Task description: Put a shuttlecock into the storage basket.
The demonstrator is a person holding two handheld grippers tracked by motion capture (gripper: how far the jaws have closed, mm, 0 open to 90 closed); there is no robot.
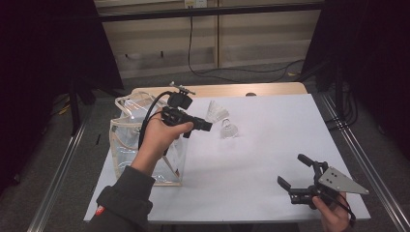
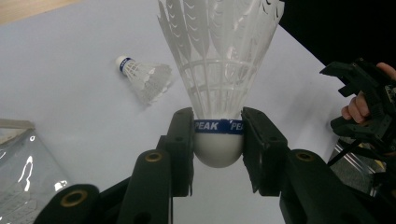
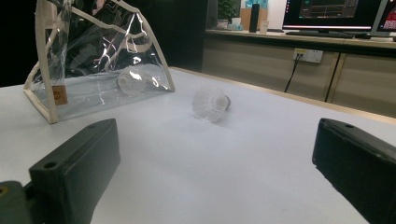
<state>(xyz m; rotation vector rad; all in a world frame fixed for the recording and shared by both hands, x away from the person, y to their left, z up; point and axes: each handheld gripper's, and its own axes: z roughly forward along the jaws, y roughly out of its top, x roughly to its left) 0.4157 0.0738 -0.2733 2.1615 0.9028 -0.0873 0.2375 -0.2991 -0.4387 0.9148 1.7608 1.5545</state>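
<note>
White table [image 1: 261, 159] underneath, clear bag [image 1: 126, 140] just behind the left gripper [image 1: 208, 126], whose jaws are clamped on a shuttlecock [image 2: 218, 88] by its cork, feathers fanning out beyond them. Right gripper [image 1: 296, 170] rests, jaws wide apart, with a second shuttlecock [image 3: 210, 103] well ahead between them.
</note>
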